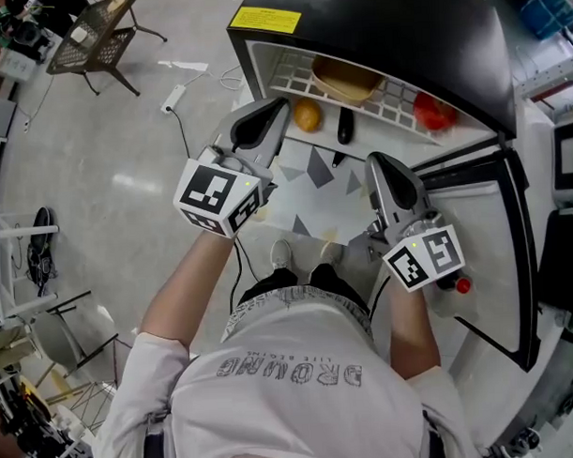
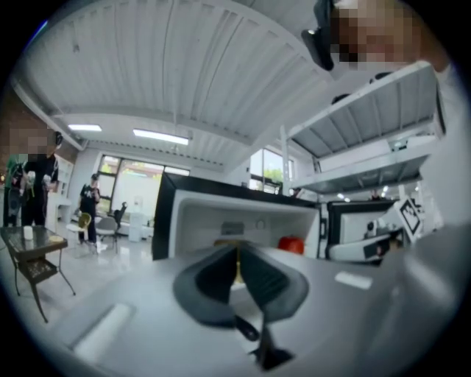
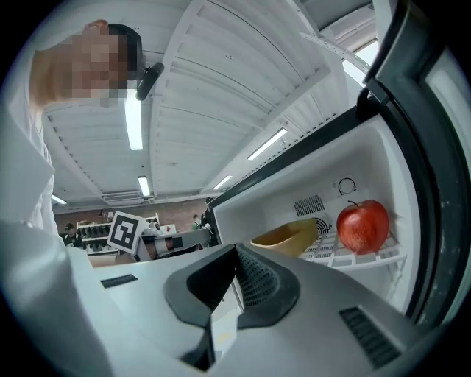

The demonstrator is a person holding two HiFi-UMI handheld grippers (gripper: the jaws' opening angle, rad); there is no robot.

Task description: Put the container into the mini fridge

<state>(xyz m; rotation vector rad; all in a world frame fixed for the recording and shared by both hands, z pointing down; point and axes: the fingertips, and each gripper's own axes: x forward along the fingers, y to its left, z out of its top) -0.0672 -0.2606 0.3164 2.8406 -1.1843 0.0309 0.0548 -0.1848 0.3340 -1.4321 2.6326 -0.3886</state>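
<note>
Placement looks done: yellow bowl-shaped plastic container (image 1: 347,78) on white wire shelf (image 1: 391,101) inside open black mini fridge (image 1: 382,18). Left gripper (image 1: 278,106) and right gripper (image 1: 377,160) closed, empty, at fridge mouth. Next move likely: push black-framed fridge door (image 1: 517,215) shut.

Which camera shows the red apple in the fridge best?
The right gripper view: the apple is large, sharp and whole, on the wire shelf. The head view shows it partly cut off by the fridge top; the left gripper view, only a small red blob.
</note>
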